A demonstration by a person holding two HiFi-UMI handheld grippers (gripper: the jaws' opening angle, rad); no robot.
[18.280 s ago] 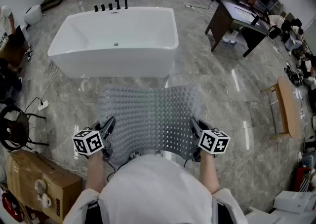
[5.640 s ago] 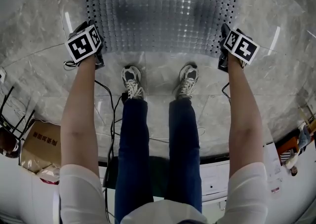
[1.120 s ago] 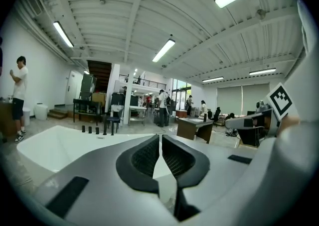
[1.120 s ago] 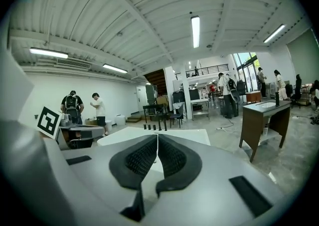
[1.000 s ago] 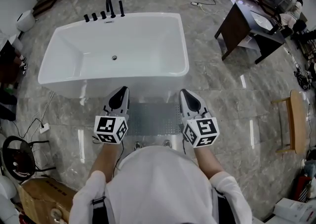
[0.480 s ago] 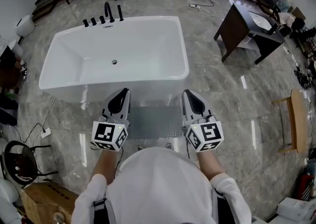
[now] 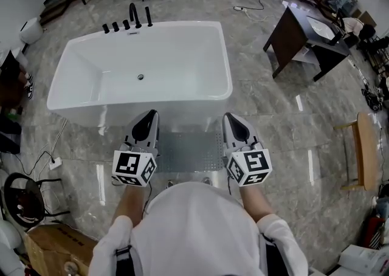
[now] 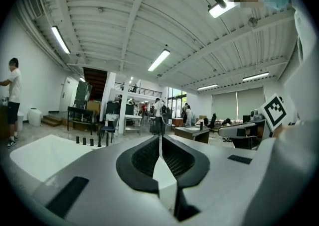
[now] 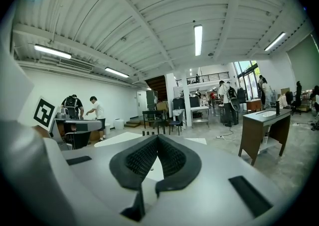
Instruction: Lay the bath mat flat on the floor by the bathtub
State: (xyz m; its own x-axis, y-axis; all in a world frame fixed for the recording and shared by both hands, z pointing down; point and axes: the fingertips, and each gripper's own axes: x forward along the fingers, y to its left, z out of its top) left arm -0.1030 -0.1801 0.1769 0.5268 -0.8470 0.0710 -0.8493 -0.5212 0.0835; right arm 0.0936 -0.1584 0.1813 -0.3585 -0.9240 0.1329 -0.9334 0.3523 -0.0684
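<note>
Grey perforated bath mat (image 7: 188, 150): lying flat on the floor (image 7: 292, 117) just beside the bathtub (image 7: 140, 68) (placement looks finished). Left gripper (image 7: 148, 120), right gripper (image 7: 234, 124): hovering above it, jaws pressed together, gripping nothing.

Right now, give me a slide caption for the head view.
Bath mat lies flat on the floor beside the white bathtub; left gripper and right gripper, both shut and empty, flank it.

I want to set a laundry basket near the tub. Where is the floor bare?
Bare floor lies between the bathtub and the dark desk, and between the bath mat and the wooden bench. Left of the bathtub is crowded: a cable, a black chair, a cardboard box.
</note>
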